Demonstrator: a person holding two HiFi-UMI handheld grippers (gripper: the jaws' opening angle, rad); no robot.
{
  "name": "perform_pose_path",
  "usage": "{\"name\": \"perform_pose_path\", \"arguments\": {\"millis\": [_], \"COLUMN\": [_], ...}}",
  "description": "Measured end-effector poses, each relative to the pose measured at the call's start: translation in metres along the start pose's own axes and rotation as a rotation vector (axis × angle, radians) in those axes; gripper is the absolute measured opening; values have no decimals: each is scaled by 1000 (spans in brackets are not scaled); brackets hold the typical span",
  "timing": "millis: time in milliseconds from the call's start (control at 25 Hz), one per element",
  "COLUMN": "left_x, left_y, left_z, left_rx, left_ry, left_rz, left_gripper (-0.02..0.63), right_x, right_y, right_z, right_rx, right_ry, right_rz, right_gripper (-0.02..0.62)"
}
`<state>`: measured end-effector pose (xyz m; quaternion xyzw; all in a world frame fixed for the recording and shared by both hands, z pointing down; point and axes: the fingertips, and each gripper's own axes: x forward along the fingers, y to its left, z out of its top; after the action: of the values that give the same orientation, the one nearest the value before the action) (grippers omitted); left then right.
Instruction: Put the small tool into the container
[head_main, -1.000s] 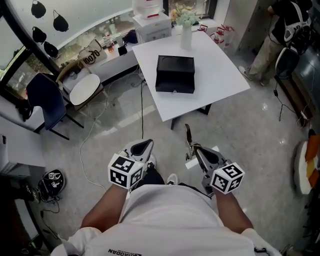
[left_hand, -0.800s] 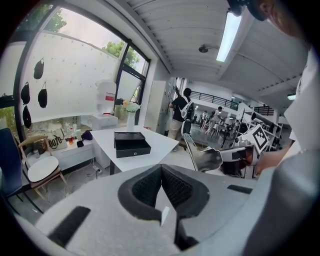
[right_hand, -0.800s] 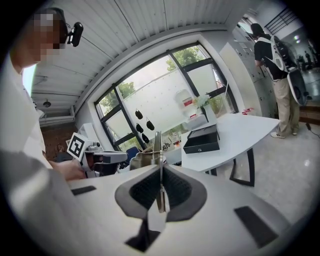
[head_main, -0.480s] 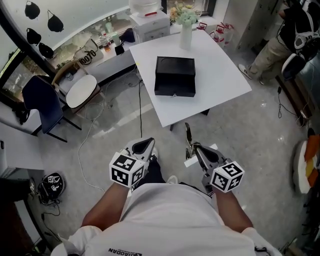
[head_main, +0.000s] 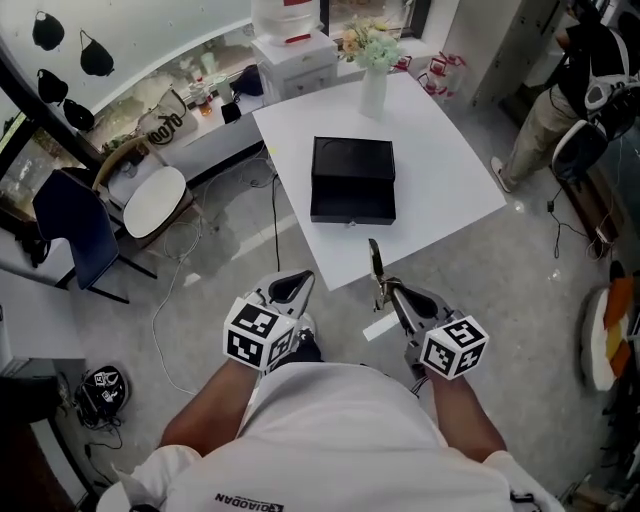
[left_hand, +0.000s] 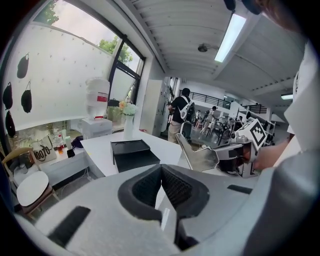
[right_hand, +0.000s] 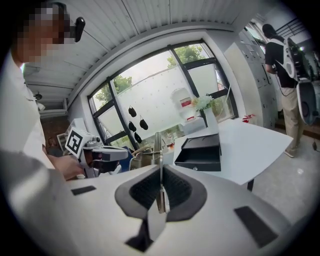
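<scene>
Up ahead, table (head_main: 450, 140), with box (head_main: 352, 180) on it, toward the near left edge. Behind the box, at the far edge, vase (head_main: 373, 90). Off to the table's left, chair (head_main: 75, 235) and round seat (head_main: 155, 200) side by side. Down front, short of the table, left gripper (head_main: 298, 283) and right gripper (head_main: 384, 291) abreast, apart. Clamped in the right one, tool (head_main: 375, 258), pointing toward the table's near edge. Far right, beyond the table, person (head_main: 570, 90).

The tool (head_main: 375, 262) is gleaming as bare polished metal. The box (head_main: 352, 180) is looking matt black, the table (head_main: 440, 150) smooth and white, the floor (head_main: 520, 300) glossy. Pads (left_hand: 176, 188) on the left gripper (head_main: 291, 289) are looking rough and ribbed.
</scene>
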<state>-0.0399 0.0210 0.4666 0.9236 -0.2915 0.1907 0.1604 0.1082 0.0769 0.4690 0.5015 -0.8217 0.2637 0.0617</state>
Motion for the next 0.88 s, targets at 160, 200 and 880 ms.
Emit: {"name": "perform_pose_path", "arguments": {"millis": [160,200,880], "left_x": [15,19,68], "left_y": [29,37,137], "left_z": [20,23,39], "left_rx": [19,21,38], "left_ry": [-4,-2,60], "left_rz": [-27,-34,-122], "left_gripper": [9,9,9], "right_x": [29,36,142], "right_y": [-8,-10,-59], "right_z": [23,28,60], "right_rx": [-58,-64,-76], "right_ry": [6,5,52], "right_rz": [-37,-44,-169], "right_gripper": [14,14,14]}}
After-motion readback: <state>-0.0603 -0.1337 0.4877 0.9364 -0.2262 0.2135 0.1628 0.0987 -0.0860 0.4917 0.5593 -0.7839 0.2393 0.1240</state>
